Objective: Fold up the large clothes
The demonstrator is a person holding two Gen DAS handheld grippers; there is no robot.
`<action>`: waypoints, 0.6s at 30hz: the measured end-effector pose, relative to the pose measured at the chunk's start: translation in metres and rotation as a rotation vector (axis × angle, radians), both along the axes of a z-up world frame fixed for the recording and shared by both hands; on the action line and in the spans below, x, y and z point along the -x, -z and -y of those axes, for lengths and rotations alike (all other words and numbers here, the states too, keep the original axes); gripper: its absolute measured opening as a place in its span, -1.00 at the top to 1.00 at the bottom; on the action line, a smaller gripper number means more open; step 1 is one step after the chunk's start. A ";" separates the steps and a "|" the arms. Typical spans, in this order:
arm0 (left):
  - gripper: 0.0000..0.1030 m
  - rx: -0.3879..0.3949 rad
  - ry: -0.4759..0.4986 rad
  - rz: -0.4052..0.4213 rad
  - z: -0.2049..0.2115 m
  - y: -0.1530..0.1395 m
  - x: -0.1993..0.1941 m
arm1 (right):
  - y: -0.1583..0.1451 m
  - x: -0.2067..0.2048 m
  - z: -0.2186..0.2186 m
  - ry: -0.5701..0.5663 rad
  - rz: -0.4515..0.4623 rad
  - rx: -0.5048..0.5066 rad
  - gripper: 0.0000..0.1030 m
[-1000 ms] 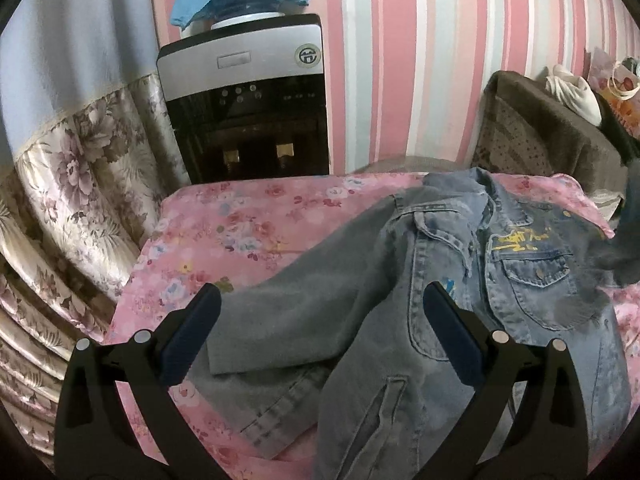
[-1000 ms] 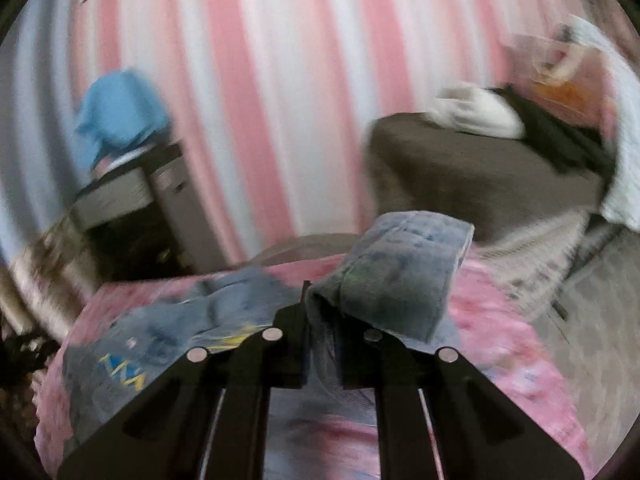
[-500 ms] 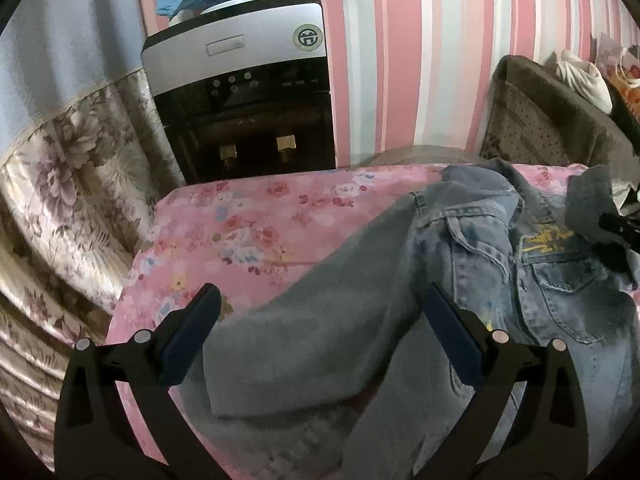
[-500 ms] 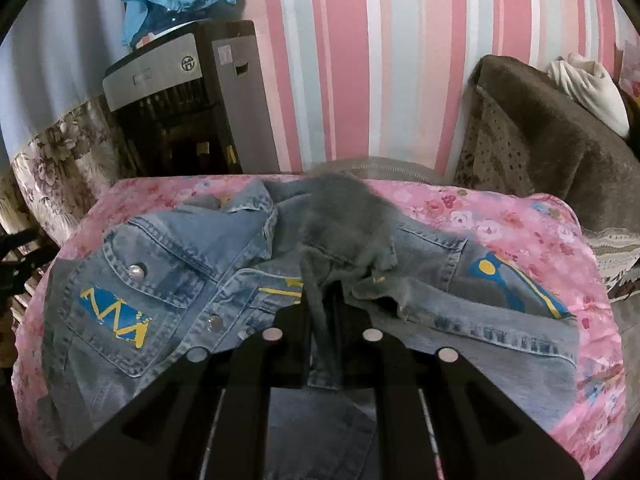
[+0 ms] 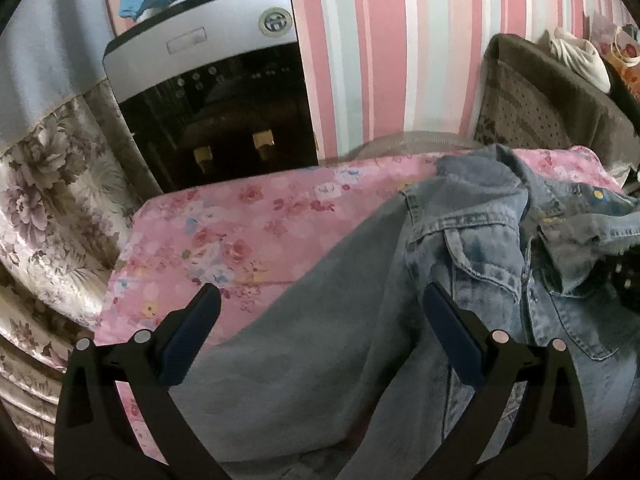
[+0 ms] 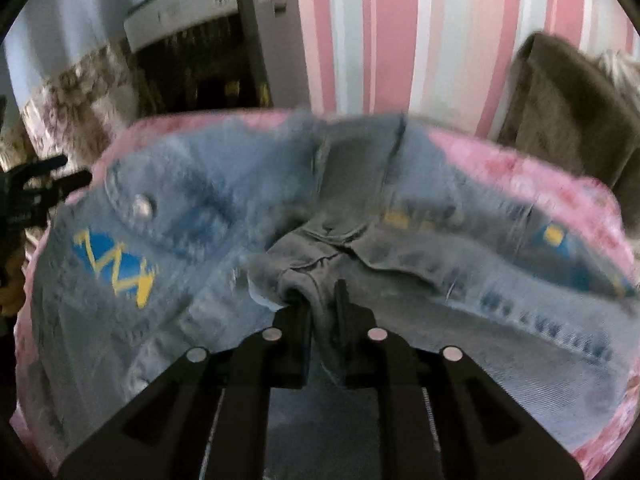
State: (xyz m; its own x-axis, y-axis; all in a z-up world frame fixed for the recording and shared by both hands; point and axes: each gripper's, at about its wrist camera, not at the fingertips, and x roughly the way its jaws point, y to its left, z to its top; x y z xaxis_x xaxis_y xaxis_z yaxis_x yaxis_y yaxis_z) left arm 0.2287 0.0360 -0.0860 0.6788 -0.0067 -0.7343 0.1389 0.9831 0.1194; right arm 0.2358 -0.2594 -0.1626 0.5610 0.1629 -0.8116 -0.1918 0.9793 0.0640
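Right gripper (image 6: 320, 294) fingers opening around grey sleeve cuff (image 6: 308, 280), left gripper (image 5: 320, 308) fingers spread wide, denim jacket (image 5: 492, 248) rumpled, right view blurred

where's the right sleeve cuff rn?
Right wrist view, centre: the sleeve cuff sits between the right gripper, whose jaws are opening, over the denim jacket front.

The jacket (image 5: 480, 248) lay on the bedspread (image 5: 240, 240), more to its right side. One sleeve (image 5: 304, 344) stretched out to the left, and the left gripper (image 5: 320, 300) stood over it. Behind the bedspread stood a water dispenser (image 5: 216, 92) against the wall (image 5: 384, 48). A curtain (image 5: 52, 184) hung to its left. A couch (image 5: 548, 108) stood at the back right.
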 end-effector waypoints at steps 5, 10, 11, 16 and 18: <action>-0.94 -0.004 -0.006 -0.011 0.010 0.002 0.001 | 0.004 0.009 0.014 -0.006 -0.059 -0.058 0.44; -0.94 -0.026 -0.009 -0.003 0.023 -0.005 0.009 | -0.013 0.036 0.033 -0.038 -0.029 -0.121 -0.55; -0.94 -0.027 -0.003 0.008 0.028 -0.009 0.014 | -0.019 0.044 0.040 -0.040 -0.013 -0.130 -0.55; -0.94 -0.015 0.067 0.046 0.061 -0.028 0.034 | -0.040 0.067 0.077 0.065 0.129 -0.026 -0.55; -0.94 -0.007 0.099 0.041 0.079 -0.028 0.036 | -0.044 0.075 0.096 0.145 0.219 0.041 -0.55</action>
State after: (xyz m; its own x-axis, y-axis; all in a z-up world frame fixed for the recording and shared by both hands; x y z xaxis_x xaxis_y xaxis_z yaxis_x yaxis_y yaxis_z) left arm 0.1926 -0.0430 -0.0579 0.7042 -0.0704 -0.7065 0.2305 0.9638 0.1338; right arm 0.1607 -0.3554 -0.1185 0.7388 0.0375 -0.6729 -0.0543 0.9985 -0.0040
